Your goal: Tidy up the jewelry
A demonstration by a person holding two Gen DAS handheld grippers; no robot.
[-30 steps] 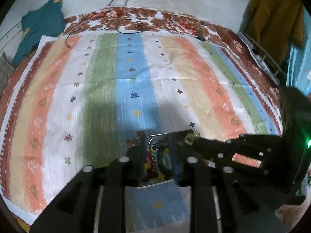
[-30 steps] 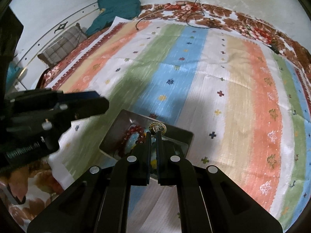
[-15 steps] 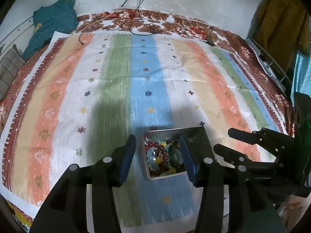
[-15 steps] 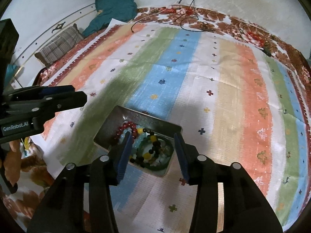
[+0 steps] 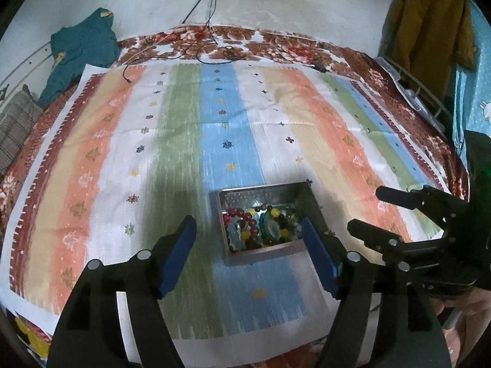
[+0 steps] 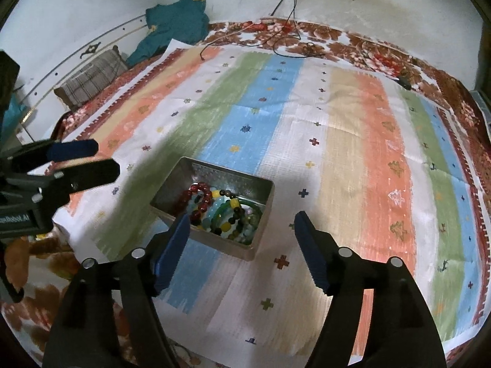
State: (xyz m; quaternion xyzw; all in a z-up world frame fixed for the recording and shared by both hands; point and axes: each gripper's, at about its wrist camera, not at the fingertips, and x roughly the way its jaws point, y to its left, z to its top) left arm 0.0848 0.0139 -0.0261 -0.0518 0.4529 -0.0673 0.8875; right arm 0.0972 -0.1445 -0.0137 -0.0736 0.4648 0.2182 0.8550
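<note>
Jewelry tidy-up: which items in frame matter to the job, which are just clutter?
Task items:
- metal tin
- beaded bracelets lying in the tin
- left gripper, open
- right gripper, open

Clutter:
- striped cloth
- teal garment
- plaid cushion
- cables
- mustard garment

The scene was lit dimly and unevenly, with a cool cast. A broad dark shadow was thrown across the striped cloth (image 5: pixel 214 128) around the metal tin (image 6: pixel 260 214), and a bright reflection was caught among the beads (image 6: pixel 225 194). Strong barrel distortion and black vignetting were seen at the edges. Fine detail was softened throughout by slight blur.
</note>
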